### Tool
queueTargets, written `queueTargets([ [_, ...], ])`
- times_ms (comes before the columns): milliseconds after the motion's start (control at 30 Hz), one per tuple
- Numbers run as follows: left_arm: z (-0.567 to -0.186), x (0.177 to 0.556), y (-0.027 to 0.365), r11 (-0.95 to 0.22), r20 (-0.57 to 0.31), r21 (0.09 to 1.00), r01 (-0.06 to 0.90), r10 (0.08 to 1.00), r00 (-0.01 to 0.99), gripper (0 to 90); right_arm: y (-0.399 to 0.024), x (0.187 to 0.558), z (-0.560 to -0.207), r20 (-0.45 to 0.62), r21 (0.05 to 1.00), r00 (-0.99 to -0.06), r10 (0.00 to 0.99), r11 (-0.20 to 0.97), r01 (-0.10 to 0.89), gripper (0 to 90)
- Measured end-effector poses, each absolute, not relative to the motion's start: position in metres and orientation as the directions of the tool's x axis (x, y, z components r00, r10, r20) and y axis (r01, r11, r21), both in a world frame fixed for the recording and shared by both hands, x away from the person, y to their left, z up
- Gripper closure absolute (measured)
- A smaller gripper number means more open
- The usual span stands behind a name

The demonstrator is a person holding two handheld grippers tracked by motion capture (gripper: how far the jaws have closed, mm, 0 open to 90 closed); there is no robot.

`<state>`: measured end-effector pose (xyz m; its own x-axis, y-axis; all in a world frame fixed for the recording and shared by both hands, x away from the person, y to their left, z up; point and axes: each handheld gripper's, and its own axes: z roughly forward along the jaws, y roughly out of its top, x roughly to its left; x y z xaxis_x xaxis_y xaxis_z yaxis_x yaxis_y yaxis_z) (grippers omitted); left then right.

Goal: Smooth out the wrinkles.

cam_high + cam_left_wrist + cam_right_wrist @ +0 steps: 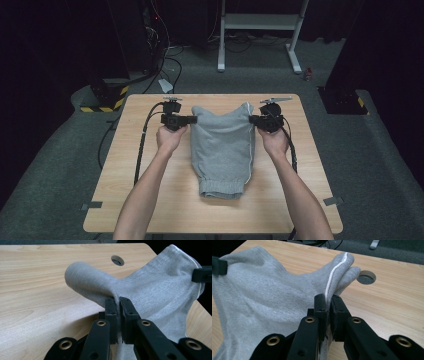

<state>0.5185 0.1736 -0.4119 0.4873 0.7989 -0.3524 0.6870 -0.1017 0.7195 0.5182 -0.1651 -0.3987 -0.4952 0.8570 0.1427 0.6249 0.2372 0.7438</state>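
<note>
Left claw (192, 119) and right claw (253, 120) each pinch the grey garment (222, 150), at nine and three o'clock, above the tabletop (150, 200).

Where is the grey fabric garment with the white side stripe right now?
In the high view the grey fabric garment lies mid-table, far edge pinched between left gripper and right gripper.

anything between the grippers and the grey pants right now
Nothing visible. The left gripper and the right gripper are each already shut on an edge of the grey pants, cloth pinched directly between the jaws, with only bare table around the garment.
</note>
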Motion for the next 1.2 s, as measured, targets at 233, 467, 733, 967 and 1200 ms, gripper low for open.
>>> queueTargets([
  [233, -0.421, 0.504, 0.176, -0.112, -0.355, 0.721, 0.684, 0.788, 0.503, 85.4, -0.165, 0.501, -0.406, 0.121, 0.750, -0.531, 0.839, 0.273, 0.603, 84.3],
  [467, -0.423, 0.487, 0.175, -0.134, -0.348, 0.733, 0.667, 0.768, 0.537, 85.4, -0.169, 0.483, -0.407, 0.120, 0.763, -0.553, 0.824, 0.280, 0.583, 84.3],
  [733, -0.422, 0.467, 0.175, -0.145, -0.341, 0.754, 0.641, 0.748, 0.570, 85.3, -0.172, 0.459, -0.411, 0.132, 0.772, -0.567, 0.813, 0.275, 0.574, 84.2],
  [967, -0.426, 0.448, 0.178, -0.153, -0.335, 0.765, 0.625, 0.736, 0.589, 85.3, -0.175, 0.441, -0.415, 0.144, 0.780, -0.578, 0.803, 0.267, 0.566, 84.1],
  [1200, -0.428, 0.438, 0.182, -0.152, -0.343, 0.765, 0.626, 0.727, 0.596, 85.2, -0.176, 0.426, -0.418, 0.146, 0.786, -0.588, 0.796, 0.268, 0.558, 83.9],
])
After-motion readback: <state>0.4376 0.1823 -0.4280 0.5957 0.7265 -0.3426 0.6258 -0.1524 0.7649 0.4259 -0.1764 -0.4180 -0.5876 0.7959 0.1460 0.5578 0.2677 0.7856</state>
